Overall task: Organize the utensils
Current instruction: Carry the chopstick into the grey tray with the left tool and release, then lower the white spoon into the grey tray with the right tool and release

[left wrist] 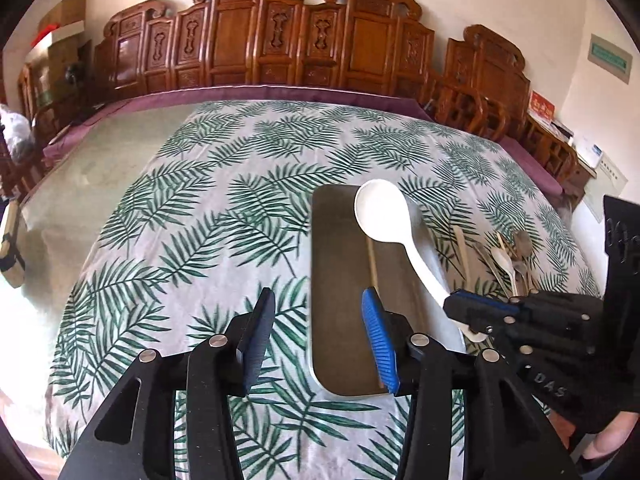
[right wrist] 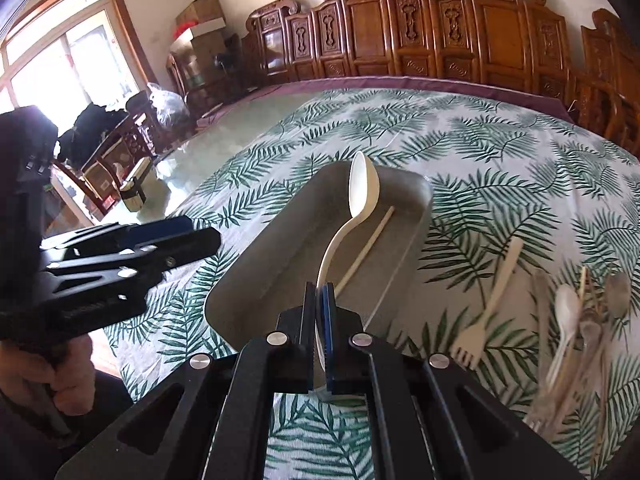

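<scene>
A grey metal tray (left wrist: 340, 280) (right wrist: 280, 252) lies on the leaf-print tablecloth with one pale chopstick (left wrist: 373, 264) (right wrist: 366, 250) in it. My right gripper (right wrist: 319, 292) (left wrist: 460, 300) is shut on the handle of a large white spoon (right wrist: 362, 188) (left wrist: 384, 212), whose bowl hangs above the tray. My left gripper (left wrist: 318, 312) (right wrist: 200, 232) stands open over the tray's left edge with nothing between its fingers. To the right of the tray lie a pale fork (right wrist: 486, 312) and a heap of spoons and sticks (right wrist: 576, 320) (left wrist: 508, 260).
Carved wooden chairs (left wrist: 280, 40) line the far side of the table. A bare glass-topped strip (left wrist: 100, 168) runs left of the cloth, with a small container (right wrist: 134, 192) on it. A person's hand (right wrist: 64, 376) holds the left gripper's grip.
</scene>
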{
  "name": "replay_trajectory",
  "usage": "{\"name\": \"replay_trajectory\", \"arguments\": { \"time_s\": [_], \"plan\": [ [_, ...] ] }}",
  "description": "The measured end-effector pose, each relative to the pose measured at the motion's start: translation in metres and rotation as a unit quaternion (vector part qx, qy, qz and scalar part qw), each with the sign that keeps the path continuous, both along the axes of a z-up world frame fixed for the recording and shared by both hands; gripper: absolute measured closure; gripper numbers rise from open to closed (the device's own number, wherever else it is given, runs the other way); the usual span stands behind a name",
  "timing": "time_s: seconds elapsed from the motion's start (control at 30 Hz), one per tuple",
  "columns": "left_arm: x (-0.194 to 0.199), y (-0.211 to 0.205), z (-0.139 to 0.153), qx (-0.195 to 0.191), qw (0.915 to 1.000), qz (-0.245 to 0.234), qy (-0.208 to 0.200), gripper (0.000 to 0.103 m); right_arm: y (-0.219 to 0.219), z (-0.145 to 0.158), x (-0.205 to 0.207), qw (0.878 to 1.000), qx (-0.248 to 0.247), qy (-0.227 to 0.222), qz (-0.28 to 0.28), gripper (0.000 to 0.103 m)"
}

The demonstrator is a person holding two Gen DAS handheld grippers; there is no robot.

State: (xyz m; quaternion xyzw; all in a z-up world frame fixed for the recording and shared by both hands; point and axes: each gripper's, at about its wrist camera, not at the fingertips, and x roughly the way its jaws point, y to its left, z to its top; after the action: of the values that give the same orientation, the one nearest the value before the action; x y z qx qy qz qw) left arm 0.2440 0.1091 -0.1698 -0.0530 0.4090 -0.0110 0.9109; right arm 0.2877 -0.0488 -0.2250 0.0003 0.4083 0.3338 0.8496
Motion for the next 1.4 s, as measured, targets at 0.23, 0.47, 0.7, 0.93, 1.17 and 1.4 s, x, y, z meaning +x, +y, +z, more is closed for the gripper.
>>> {"name": "replay_trajectory", "arguments": {
  "time_s": [0.23,0.47,0.7,0.93,1.17,1.4],
  "plan": [
    [0.000,0.009,0.001,-0.002,0.9999,0.014,-0.001,0.060,0.015,-0.014,0.010,1.000,-0.008,0.015,0.008,0.098],
    [0.000,0.009,0.000,-0.002,0.9999,0.014,0.001,0.060,0.018,-0.021,0.008,0.999,0.003,0.022,0.023,0.094],
    [0.001,-0.003,0.001,-0.004,1.0000,0.005,-0.003,0.060,-0.008,-0.002,0.001,0.999,0.028,0.007,0.025,0.093],
    [0.001,-0.016,0.002,0.002,1.0000,-0.004,-0.008,0.060,-0.008,0.001,0.004,0.999,0.026,0.009,0.025,0.093],
    [0.001,-0.009,0.002,-0.001,1.0000,0.002,-0.007,0.060,-0.017,0.003,0.007,1.000,0.022,0.001,0.018,0.093],
    [-0.001,-0.007,0.004,-0.005,0.9999,0.002,-0.011,0.060,0.002,-0.005,0.014,0.999,-0.019,0.016,0.042,0.076]
  ]
}}
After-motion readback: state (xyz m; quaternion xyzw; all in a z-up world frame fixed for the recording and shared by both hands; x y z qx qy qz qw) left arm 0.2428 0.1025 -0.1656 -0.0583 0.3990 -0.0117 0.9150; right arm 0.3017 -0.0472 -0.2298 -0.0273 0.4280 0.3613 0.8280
